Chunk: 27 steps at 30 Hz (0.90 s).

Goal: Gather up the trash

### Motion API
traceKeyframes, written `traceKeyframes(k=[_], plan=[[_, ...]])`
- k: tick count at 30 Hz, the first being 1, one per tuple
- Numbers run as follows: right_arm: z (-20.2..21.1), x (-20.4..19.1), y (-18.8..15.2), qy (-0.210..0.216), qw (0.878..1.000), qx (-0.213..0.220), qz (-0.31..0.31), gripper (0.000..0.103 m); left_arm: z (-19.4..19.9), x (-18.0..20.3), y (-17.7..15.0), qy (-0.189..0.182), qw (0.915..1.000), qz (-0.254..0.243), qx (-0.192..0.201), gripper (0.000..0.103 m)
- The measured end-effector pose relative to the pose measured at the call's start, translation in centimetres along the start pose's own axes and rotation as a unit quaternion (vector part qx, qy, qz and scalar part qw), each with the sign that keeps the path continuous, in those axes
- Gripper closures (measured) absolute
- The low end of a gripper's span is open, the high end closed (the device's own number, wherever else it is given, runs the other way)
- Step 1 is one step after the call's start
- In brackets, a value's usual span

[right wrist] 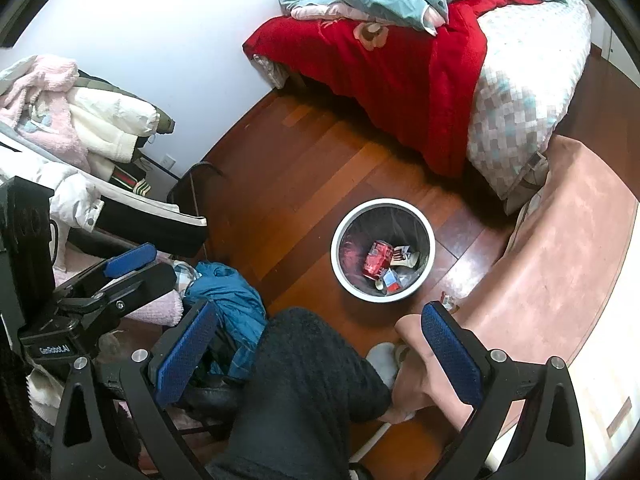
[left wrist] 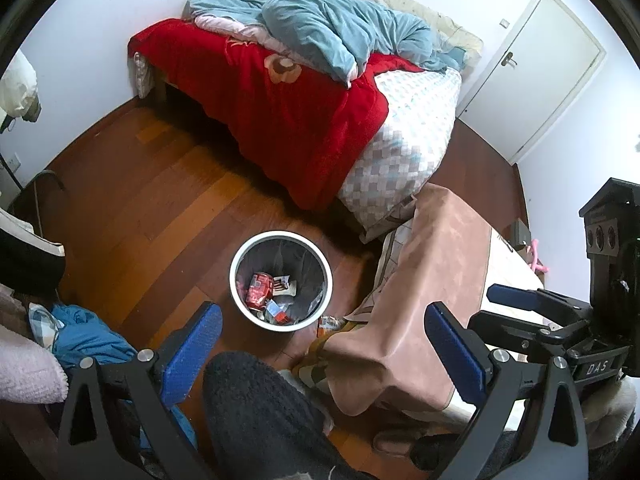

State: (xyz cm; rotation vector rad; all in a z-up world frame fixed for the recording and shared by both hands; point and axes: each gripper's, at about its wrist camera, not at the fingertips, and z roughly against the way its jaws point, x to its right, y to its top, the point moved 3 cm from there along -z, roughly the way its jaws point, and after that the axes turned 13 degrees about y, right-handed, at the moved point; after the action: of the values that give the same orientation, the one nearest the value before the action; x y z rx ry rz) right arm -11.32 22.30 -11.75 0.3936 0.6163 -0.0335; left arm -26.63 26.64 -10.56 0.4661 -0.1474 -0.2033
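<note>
A white round trash bin [left wrist: 236,288] with a dark liner stands on the wooden floor; it also shows in the right wrist view [right wrist: 340,264]. Inside lie a red crushed can [left wrist: 259,289] [right wrist: 378,259] and several wrappers. A small wrapper [left wrist: 329,323] lies on the floor beside the bin, by the table's cloth; in the right wrist view [right wrist: 449,301] it is partly hidden. My left gripper [left wrist: 320,350] is open and empty, held high above the floor. My right gripper [right wrist: 320,354] is open and empty too, beside the left one.
A bed [left wrist: 408,148] with a red blanket and blue duvet fills the back. A table under a pink cloth [left wrist: 432,264] stands to the right. A chair piled with clothes [right wrist: 80,128] is on the left. A blue garment [right wrist: 228,296] lies nearby. The person's dark-trousered leg [left wrist: 256,408] is below.
</note>
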Motion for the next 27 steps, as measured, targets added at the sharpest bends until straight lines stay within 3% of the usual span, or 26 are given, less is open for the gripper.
traceKeyframes(k=[27], plan=[[-0.62, -0.41, -0.15, 0.006, 1.000, -0.008, 0.004, 0.000, 0.09, -0.31, -0.14, -0.002, 1.0000, 0.004, 0.002, 0.000]])
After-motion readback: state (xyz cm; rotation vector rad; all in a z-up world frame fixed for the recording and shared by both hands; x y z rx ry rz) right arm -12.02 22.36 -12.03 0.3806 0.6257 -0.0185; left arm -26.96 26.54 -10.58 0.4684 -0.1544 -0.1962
